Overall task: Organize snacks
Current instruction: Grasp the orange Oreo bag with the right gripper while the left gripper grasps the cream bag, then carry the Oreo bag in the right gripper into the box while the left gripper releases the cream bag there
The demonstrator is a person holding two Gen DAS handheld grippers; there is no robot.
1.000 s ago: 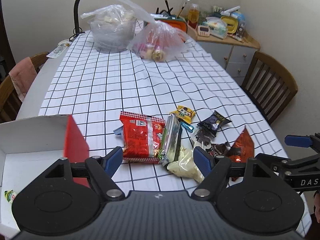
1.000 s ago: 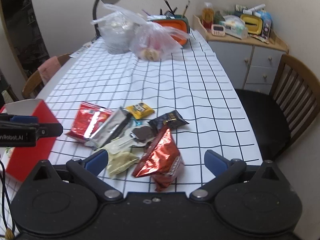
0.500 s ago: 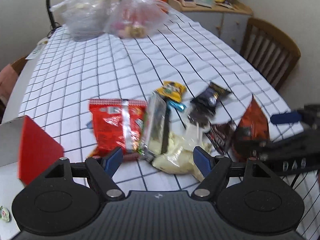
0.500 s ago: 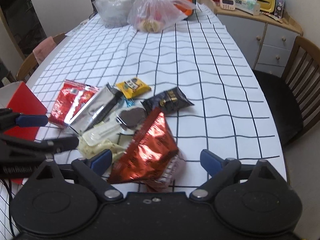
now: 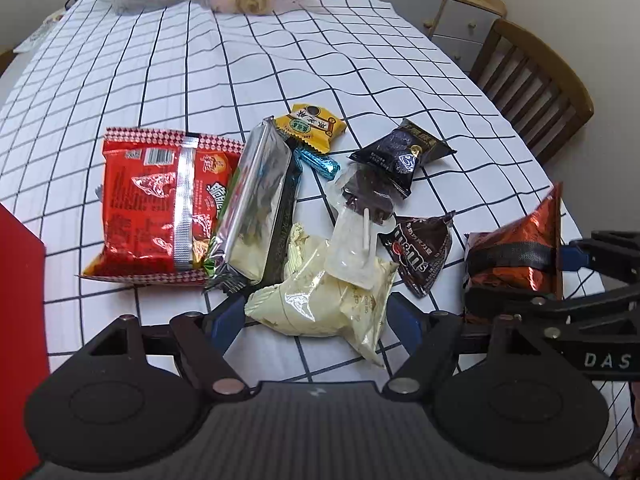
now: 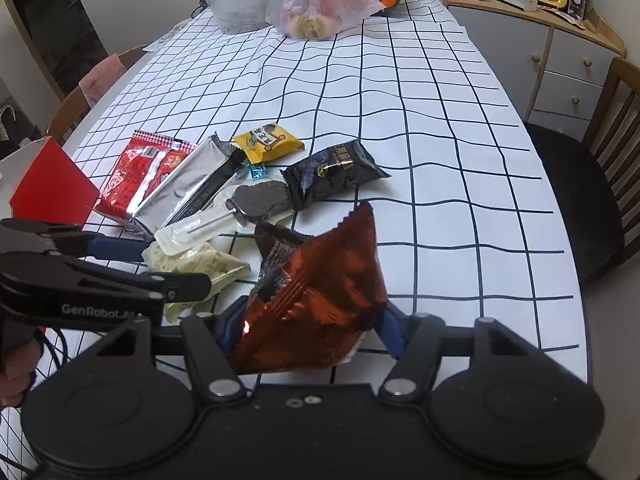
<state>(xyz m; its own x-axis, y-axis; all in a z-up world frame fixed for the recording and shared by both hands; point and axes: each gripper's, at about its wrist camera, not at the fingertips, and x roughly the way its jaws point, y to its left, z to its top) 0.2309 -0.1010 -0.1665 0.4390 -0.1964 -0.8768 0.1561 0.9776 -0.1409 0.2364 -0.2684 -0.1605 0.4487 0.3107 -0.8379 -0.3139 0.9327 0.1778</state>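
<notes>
A pile of snacks lies on the checked tablecloth [image 5: 240,60]: a red packet [image 5: 160,208], a silver bar [image 5: 260,208], a small yellow packet [image 5: 310,126], a black packet [image 5: 400,156], a chocolate lollipop [image 5: 360,220] and a brown candy pack [image 5: 424,248]. My left gripper [image 5: 314,316] is open, its blue pads either side of a pale yellow packet [image 5: 320,300]. My right gripper [image 6: 310,328] is closing on a copper foil chip bag [image 6: 320,292], and both pads press its sides. A red box [image 6: 52,188] stands at the left.
Two clear plastic bags [image 6: 324,4] of food sit at the table's far end. A wooden chair [image 6: 580,184] and a cabinet [image 6: 560,52] stand beyond the right table edge. Bare tablecloth stretches between the pile and the bags.
Both grippers came down and tilted toward the pile. The right jaws narrowed from wide open onto the copper bag. The left jaws kept their width and now straddle the pale packet.
</notes>
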